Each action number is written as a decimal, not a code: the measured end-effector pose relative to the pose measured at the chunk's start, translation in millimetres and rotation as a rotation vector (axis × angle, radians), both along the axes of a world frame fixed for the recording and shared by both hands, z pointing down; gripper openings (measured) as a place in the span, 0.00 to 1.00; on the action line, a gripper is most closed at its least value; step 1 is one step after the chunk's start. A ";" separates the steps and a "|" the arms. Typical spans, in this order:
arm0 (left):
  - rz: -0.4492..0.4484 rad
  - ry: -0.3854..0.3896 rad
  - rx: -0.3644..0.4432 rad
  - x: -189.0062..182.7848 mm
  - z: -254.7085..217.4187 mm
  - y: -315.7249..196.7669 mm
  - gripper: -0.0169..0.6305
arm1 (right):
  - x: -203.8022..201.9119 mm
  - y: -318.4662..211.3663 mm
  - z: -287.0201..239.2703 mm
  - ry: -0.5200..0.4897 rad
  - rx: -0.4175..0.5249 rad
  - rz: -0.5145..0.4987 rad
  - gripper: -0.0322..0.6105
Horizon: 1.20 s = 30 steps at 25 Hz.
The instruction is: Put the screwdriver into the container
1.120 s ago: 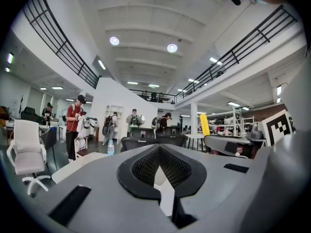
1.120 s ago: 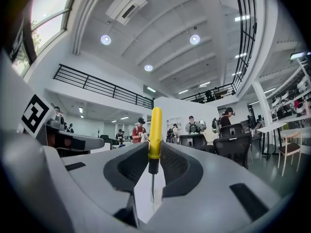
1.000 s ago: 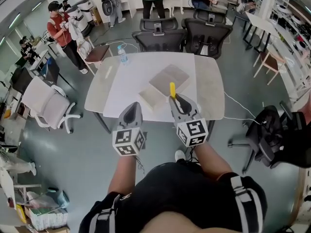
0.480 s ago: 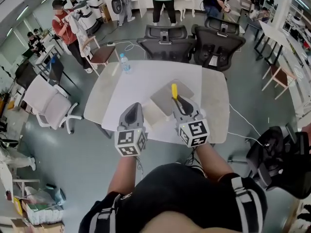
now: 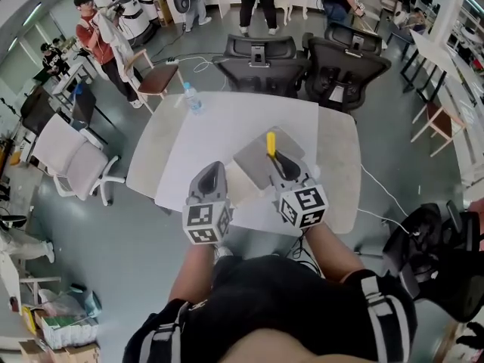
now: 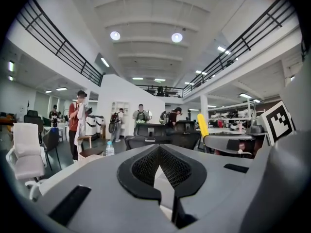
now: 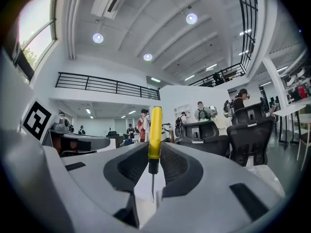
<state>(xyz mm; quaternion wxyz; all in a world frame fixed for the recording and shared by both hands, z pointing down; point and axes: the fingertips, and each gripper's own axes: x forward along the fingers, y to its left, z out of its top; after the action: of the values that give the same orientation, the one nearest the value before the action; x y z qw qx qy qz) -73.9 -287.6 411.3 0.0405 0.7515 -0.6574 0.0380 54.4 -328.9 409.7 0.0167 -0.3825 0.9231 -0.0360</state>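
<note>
Right gripper [image 5: 277, 159] gripped the yellow screwdriver [image 5: 270, 143], handle pointing away, over the container [image 5: 252, 157] near the table [image 5: 193, 131]'s near edge. Left gripper [image 5: 211, 171] sat beside it, jaws together and empty.

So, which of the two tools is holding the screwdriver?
The right tool: its jaws grip the yellow-handled screwdriver; the left tool holds nothing.

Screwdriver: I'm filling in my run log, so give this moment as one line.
right gripper: shut on screwdriver | left gripper: shut, empty | container: on table, screwdriver not yet inside
</note>
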 end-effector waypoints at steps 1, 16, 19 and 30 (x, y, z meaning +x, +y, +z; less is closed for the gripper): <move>0.007 0.002 0.001 -3.9 1.5 -3.3 0.05 | -5.6 -1.1 3.3 0.009 -0.003 -0.002 0.15; 0.149 0.028 -0.017 -102.2 17.1 -55.6 0.05 | -111.3 -29.1 52.4 0.028 -0.132 0.051 0.15; 0.163 0.039 -0.036 -114.5 26.6 -59.4 0.05 | -125.0 -33.5 71.2 0.067 -0.158 0.068 0.15; 0.200 0.055 -0.132 -134.0 67.3 -71.0 0.05 | -151.2 -44.4 141.3 0.160 -0.320 0.069 0.15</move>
<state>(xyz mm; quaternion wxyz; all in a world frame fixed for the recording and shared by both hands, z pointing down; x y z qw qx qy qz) -207.9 -358.6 478.5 0.1040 0.8097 -0.5740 0.0642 -96.8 -373.2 551.0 -0.1169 -0.4133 0.8903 -0.1513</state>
